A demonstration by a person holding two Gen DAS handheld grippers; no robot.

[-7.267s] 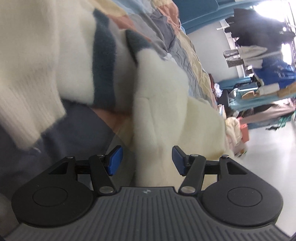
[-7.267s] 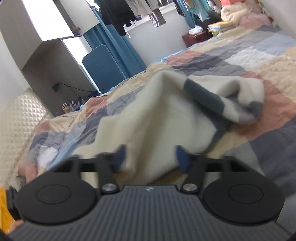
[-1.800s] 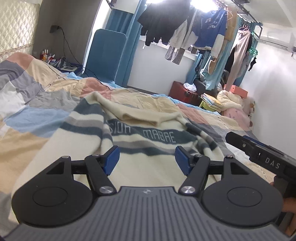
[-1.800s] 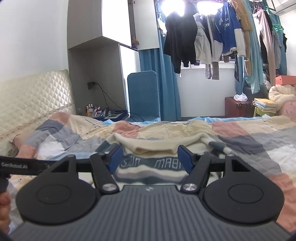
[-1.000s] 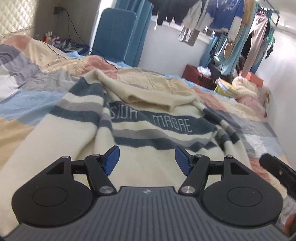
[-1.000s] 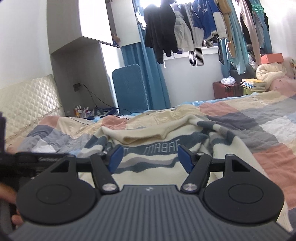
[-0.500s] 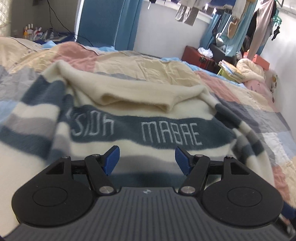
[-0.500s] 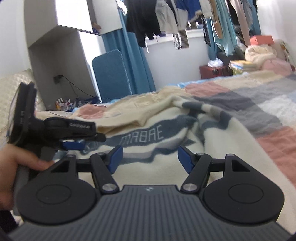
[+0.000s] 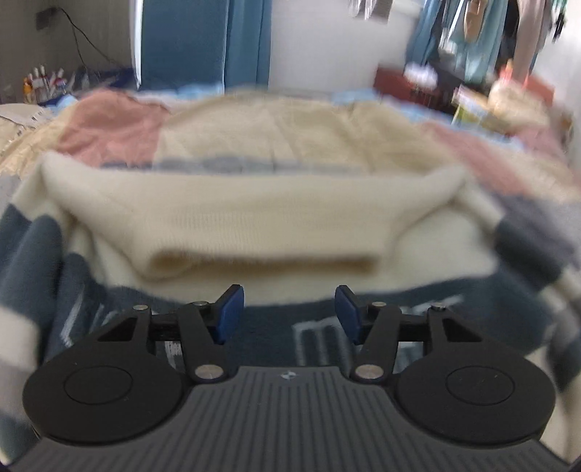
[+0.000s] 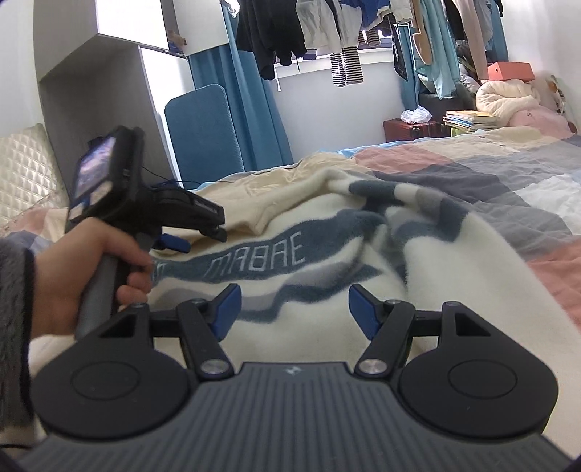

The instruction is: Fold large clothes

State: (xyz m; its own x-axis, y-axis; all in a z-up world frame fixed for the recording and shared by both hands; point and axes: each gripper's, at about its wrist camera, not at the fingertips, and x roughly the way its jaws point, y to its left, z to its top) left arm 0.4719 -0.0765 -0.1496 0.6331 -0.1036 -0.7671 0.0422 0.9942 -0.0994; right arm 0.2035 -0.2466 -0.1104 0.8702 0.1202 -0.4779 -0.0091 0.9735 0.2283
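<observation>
a patchwork quilt [image 10: 508, 188] in pink, grey, cream and pale blue covered the bed. beyond the quilt's far edge stood a blue padded panel [image 10: 203, 130], with blue curtains [image 10: 254, 94] just beside it. above the curtains hung a row of clothes [image 10: 326, 29], dark, striped and light blue. left of the panel rose a grey cabinet [image 10: 94, 90], and a quilted cream headboard [image 10: 25, 174] stood at the quilt's left end. past the quilt's far right corner sat a red box [image 10: 414, 129], a stack of books [image 10: 468, 119] and a heap of cream bedding [image 10: 508, 98].
</observation>
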